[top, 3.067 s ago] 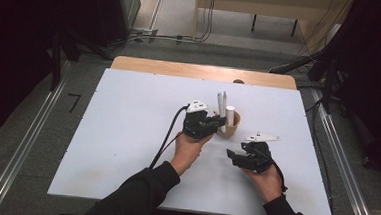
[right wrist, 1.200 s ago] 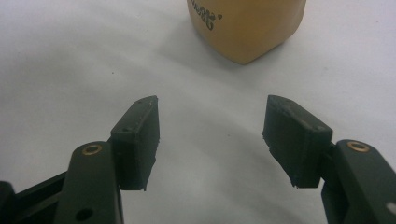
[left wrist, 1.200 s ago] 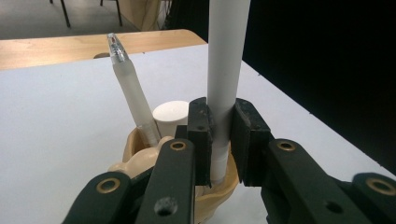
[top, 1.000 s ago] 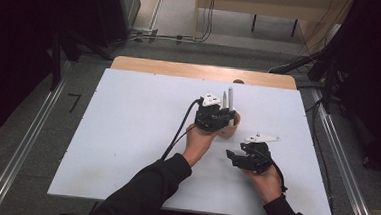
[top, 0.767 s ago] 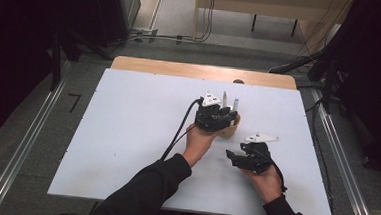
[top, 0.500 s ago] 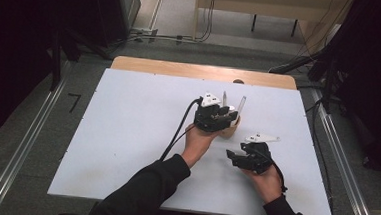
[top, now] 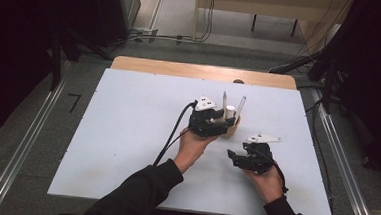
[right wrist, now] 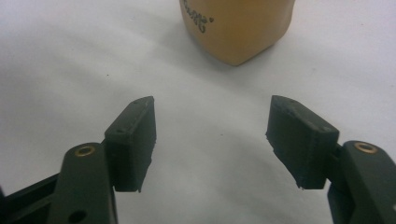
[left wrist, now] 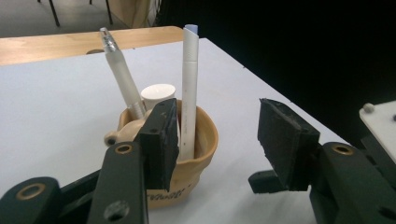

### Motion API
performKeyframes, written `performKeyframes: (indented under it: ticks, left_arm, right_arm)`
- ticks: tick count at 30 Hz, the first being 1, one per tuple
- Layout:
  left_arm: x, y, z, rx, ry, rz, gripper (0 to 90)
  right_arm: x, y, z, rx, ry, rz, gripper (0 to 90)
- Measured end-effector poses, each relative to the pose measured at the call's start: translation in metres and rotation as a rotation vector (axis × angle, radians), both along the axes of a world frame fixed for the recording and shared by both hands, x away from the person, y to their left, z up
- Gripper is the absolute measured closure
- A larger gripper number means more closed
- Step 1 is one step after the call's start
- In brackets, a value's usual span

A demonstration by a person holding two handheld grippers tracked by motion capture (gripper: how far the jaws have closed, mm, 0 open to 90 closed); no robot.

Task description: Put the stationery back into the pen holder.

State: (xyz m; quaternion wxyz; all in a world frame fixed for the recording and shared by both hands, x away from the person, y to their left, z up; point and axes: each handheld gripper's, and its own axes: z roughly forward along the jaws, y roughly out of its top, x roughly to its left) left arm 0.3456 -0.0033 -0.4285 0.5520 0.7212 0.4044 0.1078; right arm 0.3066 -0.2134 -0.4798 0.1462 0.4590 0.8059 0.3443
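Note:
A tan cup (left wrist: 205, 140) stands on the white tabletop and holds a frosted pen (left wrist: 119, 77), a white marker (left wrist: 189, 93) and a short white cap (left wrist: 158, 95). My left gripper (left wrist: 217, 126) is right in front of the cup. Its jaws have just been opening, and nothing is between them. In the high view the left gripper (top: 217, 124) sits against the cup (top: 233, 129). My right gripper (top: 235, 158) rests nearer the front, pointing at the cup's base (right wrist: 238, 28). The right gripper (right wrist: 212, 121) is open over bare table, its jaws having just been opening a little.
The white tabletop (top: 127, 123) has wide free room to the left and front. A wooden strip (top: 181, 69) runs along the far edge. The left gripper's black cable (top: 169, 141) trails back along the forearm. Dark floor and rails flank the table.
The left jaws have come apart and let go of the white marker, which now leans in the cup. The left hand has drawn back slightly. The right hand has stayed put.

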Motion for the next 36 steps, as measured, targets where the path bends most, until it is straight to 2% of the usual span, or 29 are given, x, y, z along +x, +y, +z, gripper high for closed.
performKeyframes:
  ticks: [9,21,23,31,36]
  left_arm:
    - [-0.011,0.015,-0.003,-0.007,0.038,-0.002,36.8]
    - [-0.021,0.033,-0.012,0.032,0.065,0.027,24.8]
    - [-0.022,0.037,-0.013,0.051,0.077,0.025,21.5]
    - [-0.031,0.053,-0.021,0.058,0.100,0.044,20.4]
    - [-0.035,0.061,-0.022,0.069,0.101,0.059,18.6]
  right_arm:
    - [-0.001,0.001,0.000,-0.003,-0.006,-0.011,25.4]
    - [-0.001,-0.001,0.001,-0.005,-0.014,-0.022,23.0]
    - [-0.001,-0.001,0.001,-0.002,-0.013,-0.023,22.2]
    - [-0.002,0.000,0.000,-0.012,-0.016,-0.031,19.8]
    - [-0.003,0.000,0.001,-0.010,-0.020,-0.031,19.8]
